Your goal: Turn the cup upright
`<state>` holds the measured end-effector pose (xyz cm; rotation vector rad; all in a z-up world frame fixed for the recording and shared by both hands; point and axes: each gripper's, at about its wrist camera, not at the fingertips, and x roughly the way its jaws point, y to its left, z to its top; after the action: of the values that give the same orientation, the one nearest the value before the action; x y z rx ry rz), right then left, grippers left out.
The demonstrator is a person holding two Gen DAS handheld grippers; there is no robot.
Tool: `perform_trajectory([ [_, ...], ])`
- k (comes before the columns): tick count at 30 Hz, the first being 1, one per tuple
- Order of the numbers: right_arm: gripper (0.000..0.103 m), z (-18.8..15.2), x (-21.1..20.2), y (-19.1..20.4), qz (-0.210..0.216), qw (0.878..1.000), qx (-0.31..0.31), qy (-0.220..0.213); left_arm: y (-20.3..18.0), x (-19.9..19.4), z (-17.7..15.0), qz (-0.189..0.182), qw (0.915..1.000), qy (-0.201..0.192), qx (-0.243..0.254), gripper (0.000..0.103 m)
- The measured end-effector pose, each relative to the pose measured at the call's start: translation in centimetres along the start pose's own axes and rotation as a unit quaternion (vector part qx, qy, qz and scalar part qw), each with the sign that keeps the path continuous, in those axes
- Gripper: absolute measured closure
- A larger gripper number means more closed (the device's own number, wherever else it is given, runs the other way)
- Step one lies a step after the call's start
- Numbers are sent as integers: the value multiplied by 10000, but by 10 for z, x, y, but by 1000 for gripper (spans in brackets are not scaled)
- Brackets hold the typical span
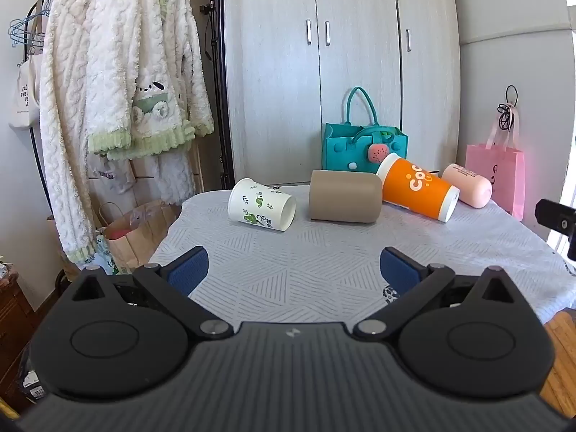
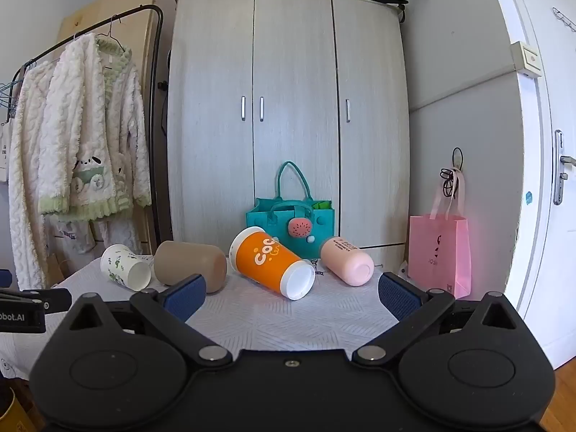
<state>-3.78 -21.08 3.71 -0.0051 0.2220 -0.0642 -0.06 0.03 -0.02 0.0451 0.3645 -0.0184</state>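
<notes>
Counting tools: two; left tool (image 1: 293,270) wide apart, holding nothing; right tool (image 2: 291,293) wide apart, holding nothing.
Near room: bare counter (image 1: 288,270) cloth spans mid-frame between tools and cups.
Cups: four, all lying on their sides, in a row across centre frame: white leaf-print cup (image 1: 261,204), tan cup (image 1: 343,196), orange cup (image 1: 417,187), pink cup (image 1: 467,185).
Spacing: white and tan apart; orange just beside tan.
Far edge: one teal bag (image 1: 363,144), one wardrobe (image 1: 338,64).
</notes>
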Motion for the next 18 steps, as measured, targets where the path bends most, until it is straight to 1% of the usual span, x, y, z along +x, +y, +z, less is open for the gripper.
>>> perform_trajectory([
  [6, 0, -2, 2, 0, -17, 10000, 21, 66, -1, 2, -5, 4, 10000, 69, 20, 0],
  [8, 0, -2, 2, -1, -23, 10000, 26, 81, 4, 4, -2, 31, 10000, 36, 19, 0],
  [9, 0, 5, -3, 1, -43, 10000, -57, 49, 3, 4, -3, 48, 10000, 26, 25, 0],
  [10, 0, 1, -1, 2, -50, 10000, -57, 62, 0, 1, 0, 36, 10000, 11, 16, 0],
  [18, 0, -3, 3, 3, -39, 9999, -5, 124, -2, -7, -2, -6, 9999, -112, 15, 0],
])
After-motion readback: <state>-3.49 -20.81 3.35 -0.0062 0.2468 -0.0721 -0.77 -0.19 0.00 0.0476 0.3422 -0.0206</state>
